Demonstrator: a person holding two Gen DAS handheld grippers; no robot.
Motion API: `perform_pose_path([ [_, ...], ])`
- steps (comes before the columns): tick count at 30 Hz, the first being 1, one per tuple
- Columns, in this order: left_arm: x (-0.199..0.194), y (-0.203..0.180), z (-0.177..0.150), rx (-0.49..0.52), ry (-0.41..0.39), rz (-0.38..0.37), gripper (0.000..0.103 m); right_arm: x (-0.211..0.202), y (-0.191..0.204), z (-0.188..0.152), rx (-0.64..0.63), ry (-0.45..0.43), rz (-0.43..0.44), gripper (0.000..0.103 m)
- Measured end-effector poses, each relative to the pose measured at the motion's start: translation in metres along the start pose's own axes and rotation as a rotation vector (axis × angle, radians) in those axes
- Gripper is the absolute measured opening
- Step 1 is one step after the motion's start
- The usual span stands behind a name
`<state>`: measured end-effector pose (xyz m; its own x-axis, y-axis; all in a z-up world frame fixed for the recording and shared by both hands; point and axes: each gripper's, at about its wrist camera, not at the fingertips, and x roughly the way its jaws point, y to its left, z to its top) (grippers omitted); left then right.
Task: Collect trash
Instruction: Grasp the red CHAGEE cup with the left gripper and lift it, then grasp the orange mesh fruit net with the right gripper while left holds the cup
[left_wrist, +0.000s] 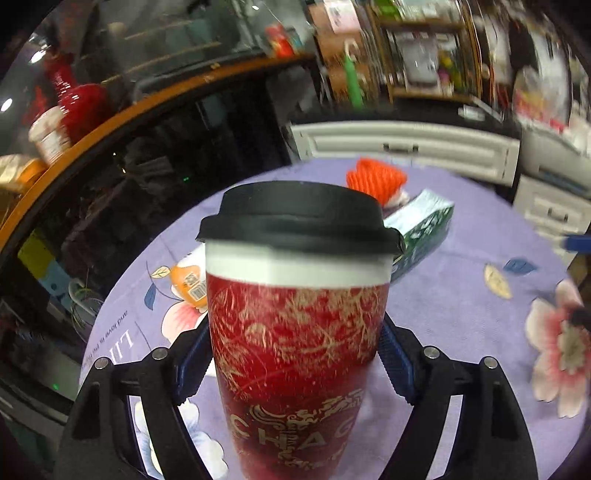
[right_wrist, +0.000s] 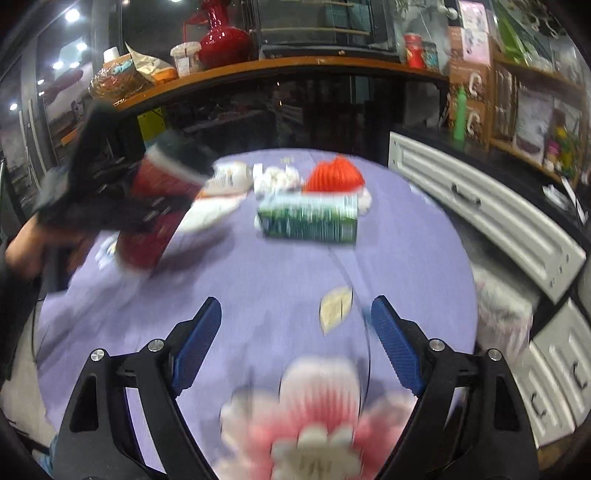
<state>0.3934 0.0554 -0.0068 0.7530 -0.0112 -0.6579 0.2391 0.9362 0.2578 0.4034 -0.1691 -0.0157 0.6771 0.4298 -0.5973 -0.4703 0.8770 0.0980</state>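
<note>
A tall red paper cup (left_wrist: 295, 369) with gold print and a black lid fills the left wrist view. My left gripper (left_wrist: 293, 321) is shut on it, one blue pad on each side. The right wrist view shows the same cup (right_wrist: 159, 184), blurred and tilted above the left of the table. My right gripper (right_wrist: 296, 300) is open and empty over the purple flowered tablecloth (right_wrist: 258, 277). Beyond it lie a green-and-white carton (right_wrist: 310, 219), an orange-red ribbed thing (right_wrist: 336, 173), crumpled white tissue (right_wrist: 275, 177) and a white packet (right_wrist: 229, 175).
White drawer fronts (right_wrist: 480, 206) run close along the table's right side. Behind the table, a dark counter carries a wooden shelf (right_wrist: 295, 66) with a red vase (right_wrist: 221, 37) and jars. An orange barcoded pack (left_wrist: 188, 284) lies left of the cup.
</note>
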Motion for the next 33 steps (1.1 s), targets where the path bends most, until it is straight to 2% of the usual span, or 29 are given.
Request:
perform_pose_path([
  [6, -0.024, 0.005, -0.007, -0.064, -0.085, -0.024, 0.078, 0.055, 0.001, 0.067, -0.053, -0.016, -0.033, 0.082],
  [9, -0.03, 0.006, -0.008, -0.085, -0.121, -0.025, 0.078, 0.085, 0.0, 0.093, -0.068, -0.003, -0.05, 0.073],
  [11, -0.031, 0.009, -0.009, -0.099, -0.132, -0.033, 0.078, 0.105, 0.001, 0.108, -0.092, 0.006, -0.071, 0.071],
  [15, -0.03, 0.013, -0.011, -0.125, -0.156, -0.041, 0.078, 0.147, -0.003, 0.128, -0.128, 0.061, -0.14, 0.062],
  [18, -0.027, 0.017, -0.012, -0.14, -0.164, -0.047, 0.078, 0.167, -0.004, 0.131, -0.162, 0.087, -0.18, 0.059],
  [20, -0.027, 0.018, -0.016, -0.148, -0.165, -0.048, 0.078, 0.183, -0.004, 0.131, -0.185, 0.123, -0.212, 0.048],
  [21, -0.026, 0.019, -0.017, -0.149, -0.164, -0.048, 0.078, 0.187, -0.005, 0.13, -0.184, 0.131, -0.215, 0.034],
  [22, -0.024, 0.019, -0.018, -0.15, -0.162, -0.046, 0.078, 0.19, -0.008, 0.131, -0.174, 0.134, -0.217, 0.025],
  [24, -0.023, 0.021, -0.02, -0.156, -0.167, -0.047, 0.078, 0.191, -0.011, 0.13, -0.154, 0.13, -0.206, 0.015],
  [28, -0.026, 0.02, -0.021, -0.156, -0.174, -0.037, 0.078, 0.181, -0.008, 0.13, -0.172, 0.091, -0.209, 0.012],
  [33, -0.037, 0.014, -0.02, -0.158, -0.194, -0.027, 0.078, 0.15, -0.009, 0.132, -0.131, 0.029, -0.189, 0.011],
])
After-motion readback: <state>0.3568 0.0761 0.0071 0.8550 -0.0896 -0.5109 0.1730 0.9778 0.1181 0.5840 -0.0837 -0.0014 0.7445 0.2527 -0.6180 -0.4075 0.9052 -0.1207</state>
